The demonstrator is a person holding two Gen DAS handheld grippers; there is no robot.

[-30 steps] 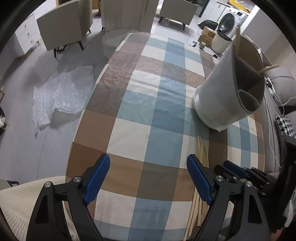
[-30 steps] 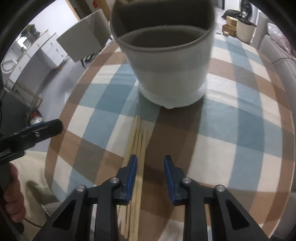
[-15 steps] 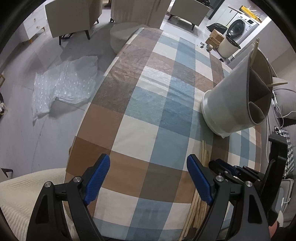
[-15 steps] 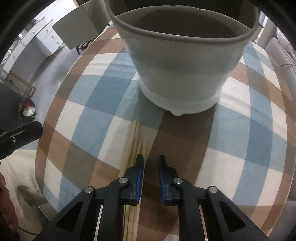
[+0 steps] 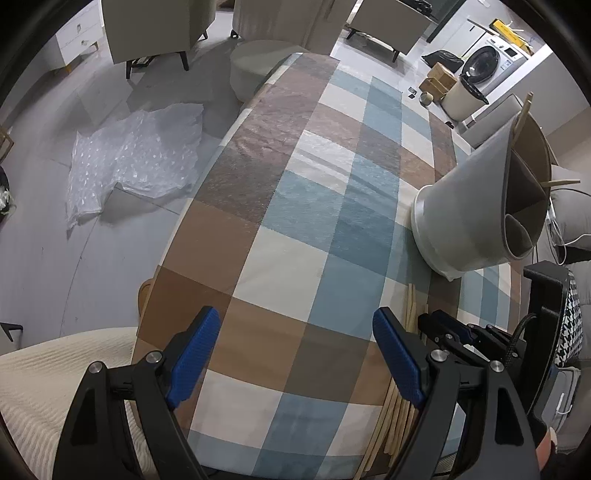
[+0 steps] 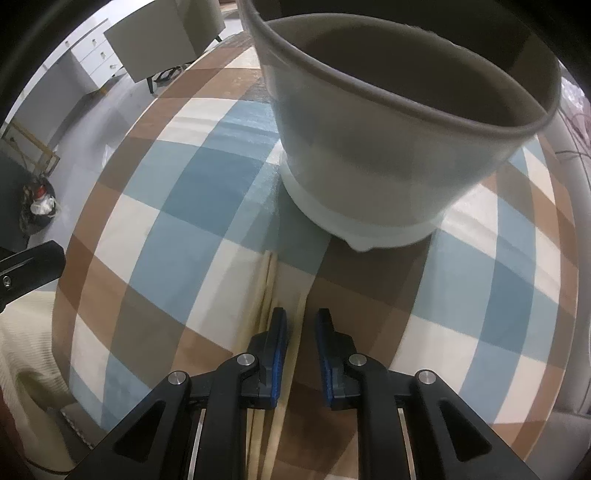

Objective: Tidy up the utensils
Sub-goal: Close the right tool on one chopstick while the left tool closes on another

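2 blue-padded fingers of the right gripper (image 6: 300, 334) point down at the table with only a narrow gap between them, and that gap is widening a little. 1 pale wooden chopstick (image 6: 297, 317) runs up through the gap; i cannot tell whether the pads touch it. the rest of the bundle of pale wooden chopsticks (image 6: 266, 291) lies flat on the cloth just to the left of the left-hand finger, its tips pointing toward the grey round utensil holder with a white base (image 6: 373, 155), which stands upright just beyond them.

the left gripper (image 5: 295, 354) hangs over the near end of the table with its jaws spread wide and nothing between them, only the blue, brown and cream checked tablecloth (image 5: 303, 229) below. from that side the chopstick bundle (image 5: 397, 410) shows just past its right-hand finger, and the right gripper (image 5: 424, 325) sits over it. the holder (image 5: 476, 218) is divided inside into compartments, and 2 wooden sticks (image 5: 522, 114) already poke out over its rim.

off the table, a sheet of clear bubble wrap (image 5: 136, 158) lies on the grey floor, with beige chairs (image 5: 155, 29) behind it and a white washing machine (image 5: 491, 62) at the far right.
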